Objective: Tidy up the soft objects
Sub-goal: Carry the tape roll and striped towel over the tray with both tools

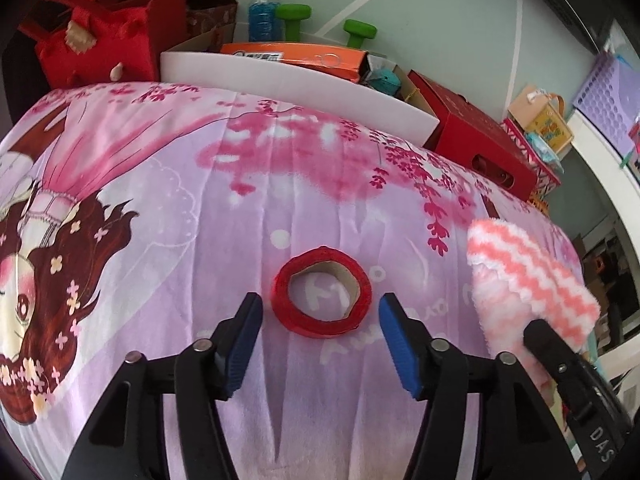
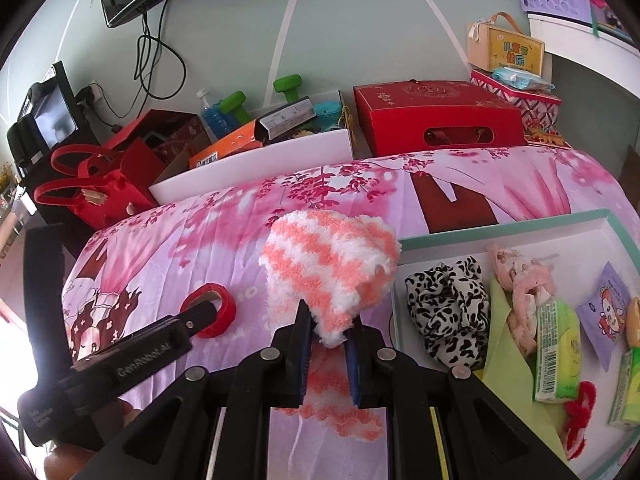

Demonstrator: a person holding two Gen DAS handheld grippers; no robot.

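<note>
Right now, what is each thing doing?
Left tongs: open, empty, red tape roll just ahead.
Right tongs: shut on fluffy sock.
Fluffy sock: pinched, lifted.
Red tape roll: lying flat on sheet.
Spotted scrunchie: resting in tray.

Stock as counted from my tongs:
- Fluffy pink-and-white cloth point(image 2: 332, 272): one, between my right tongs point(image 2: 327, 354).
- Red tape roll point(image 1: 322, 291): one, just ahead of my left tongs point(image 1: 320, 332).
- Leopard-print scrunchie point(image 2: 448, 304): one, right of my right tongs, in the tray point(image 2: 520, 220).
- Green tissue packs point(image 2: 558, 352): two, further right.
- Purple sachet point(image 2: 604, 312): one.
- Green dumbbells point(image 2: 287, 84): two, far beyond.
- Water bottle point(image 2: 212, 116): one.
</note>
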